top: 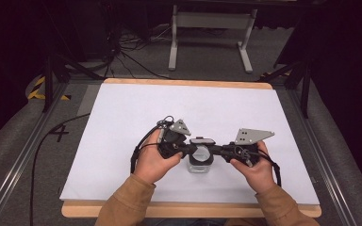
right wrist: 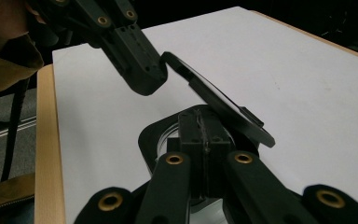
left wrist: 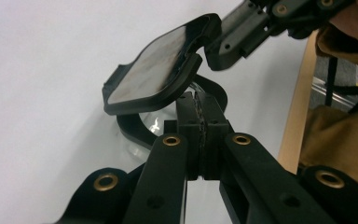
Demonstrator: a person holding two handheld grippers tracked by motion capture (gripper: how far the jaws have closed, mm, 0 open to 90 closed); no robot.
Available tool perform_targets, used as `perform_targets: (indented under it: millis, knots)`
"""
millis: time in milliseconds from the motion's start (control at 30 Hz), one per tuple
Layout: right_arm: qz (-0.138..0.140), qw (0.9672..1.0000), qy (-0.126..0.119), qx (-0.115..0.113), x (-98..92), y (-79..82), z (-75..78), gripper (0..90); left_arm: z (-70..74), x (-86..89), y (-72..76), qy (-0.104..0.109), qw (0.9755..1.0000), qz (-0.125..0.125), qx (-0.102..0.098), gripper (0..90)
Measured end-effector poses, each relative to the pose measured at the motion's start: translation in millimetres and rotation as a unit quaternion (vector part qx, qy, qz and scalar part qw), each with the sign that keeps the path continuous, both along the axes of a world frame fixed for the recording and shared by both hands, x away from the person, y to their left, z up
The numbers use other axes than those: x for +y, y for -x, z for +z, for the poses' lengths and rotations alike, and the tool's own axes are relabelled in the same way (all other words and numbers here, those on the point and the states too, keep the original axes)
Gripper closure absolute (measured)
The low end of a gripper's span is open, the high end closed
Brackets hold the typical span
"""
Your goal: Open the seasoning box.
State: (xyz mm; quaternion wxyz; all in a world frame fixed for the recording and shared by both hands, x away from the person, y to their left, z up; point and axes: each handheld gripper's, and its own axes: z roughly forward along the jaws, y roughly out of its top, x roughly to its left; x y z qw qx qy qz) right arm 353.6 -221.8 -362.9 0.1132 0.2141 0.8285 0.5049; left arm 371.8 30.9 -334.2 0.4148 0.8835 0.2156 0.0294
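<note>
nearest in the high view, two tan sleeves come up from the bottom edge, each hand gripping a tool. the left tool and the right tool point toward each other over a small clear jar with a black collar, which stands on the white bench near its front edge, between the two hands.

in the left gripper view, the left tool's jaws are pressed together, pad against pad, right at the jar's black collar; whether anything thin is caught between them cannot be told. above them the jar's hinged black lid stands tilted open, and the right tool's tip pinches the lid's raised edge.

in the right gripper view, that tool's own jaws look pressed together over the jar's mouth.

farther off, beyond the bench, lie grey floor, loose cables and a white stand.
</note>
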Motion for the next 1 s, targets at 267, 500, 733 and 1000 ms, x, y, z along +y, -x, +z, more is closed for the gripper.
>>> perform_targets:
  millis: [267, 500, 733, 1000]
  knots:
    - [0.005, 0.999, 0.035, 0.026, 2.5, 4.8, -14.4, 90.0, 6.3, 0.5, -6.1, 0.037, 0.9988, 0.016, -0.028, 89.3]
    - [-0.003, 0.999, 0.039, 0.024, 1.1, 10.3, -19.6, 90.0, 6.2, 0.2, -18.0, 0.059, 0.9974, 0.03, -0.029, 89.0]
    - [-0.007, 0.9989, 0.045, 0.003, 1.6, 15.2, -20.9, 90.0, 1.4, -1.4, -33.7, 0.076, 0.9957, 0.048, -0.022, 89.4]
    - [-0.011, 0.9991, 0.041, 0.0, 1.4, 16.3, -22.1, 90.0, -3.0, -3.5, -44.9, 0.086, 0.9941, 0.062, -0.021, 89.5]
